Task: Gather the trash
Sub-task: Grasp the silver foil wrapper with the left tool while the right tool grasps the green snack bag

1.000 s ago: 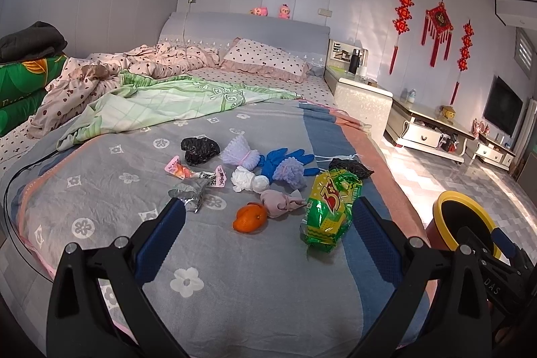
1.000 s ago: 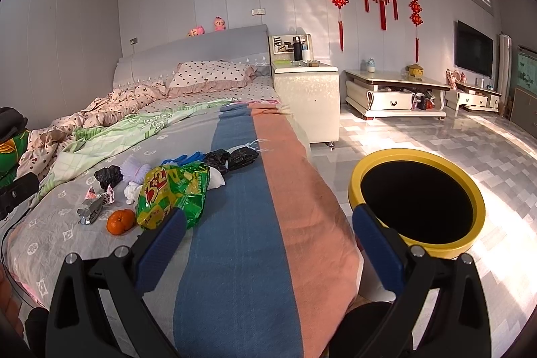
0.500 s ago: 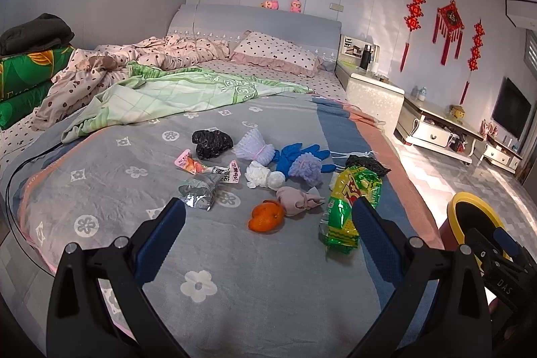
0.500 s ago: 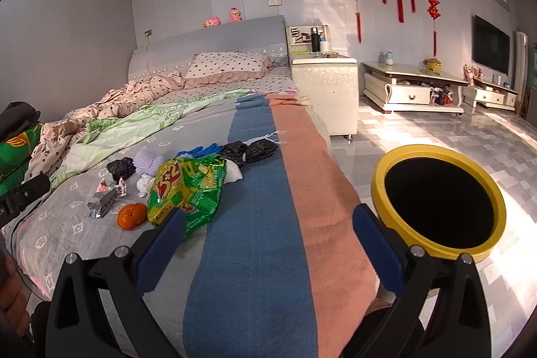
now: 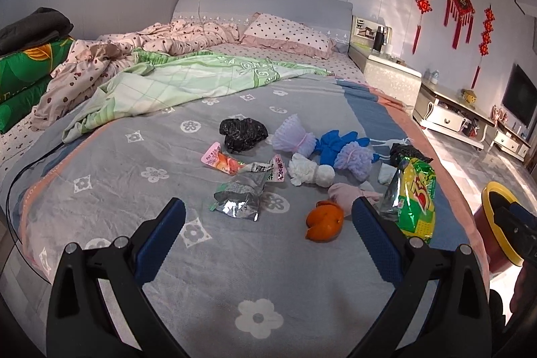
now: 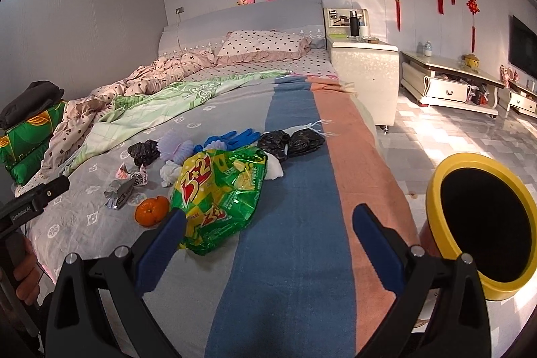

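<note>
Both hand-held grippers, left [image 5: 265, 217] and right [image 6: 266, 222], gape empty; approach the crinkly green-yellow snack bag [image 6: 220, 195] near the bed's [image 6: 295, 257] right edge, pinching one flat end.

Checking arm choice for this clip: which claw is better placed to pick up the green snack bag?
Right. The green snack bag lies just ahead of the open right claw, with the yellow bin beside it. The left claw faces the silver wrapper.

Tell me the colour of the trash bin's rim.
Yellow; the trash bin shows best in the right wrist view.
</note>
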`<state>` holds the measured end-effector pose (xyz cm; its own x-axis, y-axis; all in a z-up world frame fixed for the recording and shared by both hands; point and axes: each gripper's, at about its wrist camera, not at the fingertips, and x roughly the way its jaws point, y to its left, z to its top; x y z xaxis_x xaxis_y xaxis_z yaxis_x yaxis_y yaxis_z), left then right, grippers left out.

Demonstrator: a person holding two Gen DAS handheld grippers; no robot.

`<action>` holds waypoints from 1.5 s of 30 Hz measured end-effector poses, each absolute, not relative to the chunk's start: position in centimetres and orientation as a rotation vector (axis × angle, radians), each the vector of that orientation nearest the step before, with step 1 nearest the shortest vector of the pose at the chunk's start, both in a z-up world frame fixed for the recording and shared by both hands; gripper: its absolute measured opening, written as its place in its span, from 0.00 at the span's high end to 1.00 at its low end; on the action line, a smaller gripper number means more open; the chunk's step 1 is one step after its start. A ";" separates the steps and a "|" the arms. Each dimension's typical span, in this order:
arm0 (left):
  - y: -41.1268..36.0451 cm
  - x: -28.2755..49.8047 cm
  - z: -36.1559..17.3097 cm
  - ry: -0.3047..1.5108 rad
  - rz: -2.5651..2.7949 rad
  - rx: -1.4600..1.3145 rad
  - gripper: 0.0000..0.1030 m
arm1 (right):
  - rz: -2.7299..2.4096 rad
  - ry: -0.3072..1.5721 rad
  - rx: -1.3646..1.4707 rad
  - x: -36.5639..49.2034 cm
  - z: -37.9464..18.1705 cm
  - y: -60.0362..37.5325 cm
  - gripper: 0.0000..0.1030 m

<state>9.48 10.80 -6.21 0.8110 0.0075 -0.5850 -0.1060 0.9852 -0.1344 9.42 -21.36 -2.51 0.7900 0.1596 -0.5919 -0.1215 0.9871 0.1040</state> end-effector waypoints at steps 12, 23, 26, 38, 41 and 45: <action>14.7 15.0 -10.7 0.747 0.129 -0.173 0.08 | 0.195 0.705 0.013 13.6 -4.6 -17.6 0.07; 15.1 18.8 -12.0 0.745 0.130 -0.164 0.08 | 0.204 0.746 0.024 16.0 -6.2 -16.4 0.07; 14.6 20.3 -12.4 0.751 0.130 -0.133 0.08 | 0.218 0.763 0.021 16.6 -6.7 -16.0 0.07; 14.2 23.3 -16.1 0.846 0.072 -0.140 0.32 | 0.227 0.813 0.007 18.0 -9.0 -15.1 0.16; 13.9 23.7 -16.7 0.863 0.047 -0.142 0.48 | 0.233 0.820 -0.003 18.1 -9.3 -14.8 0.21; 13.6 23.7 -16.8 0.856 0.025 -0.148 0.58 | 0.254 0.851 0.024 18.4 -9.7 -14.9 0.30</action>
<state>23.73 13.55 -16.82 0.6555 -0.0378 -0.7542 -0.0811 0.9894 -0.1201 18.40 -14.94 -9.75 0.6313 0.2316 -0.7402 -0.2122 0.9695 0.1223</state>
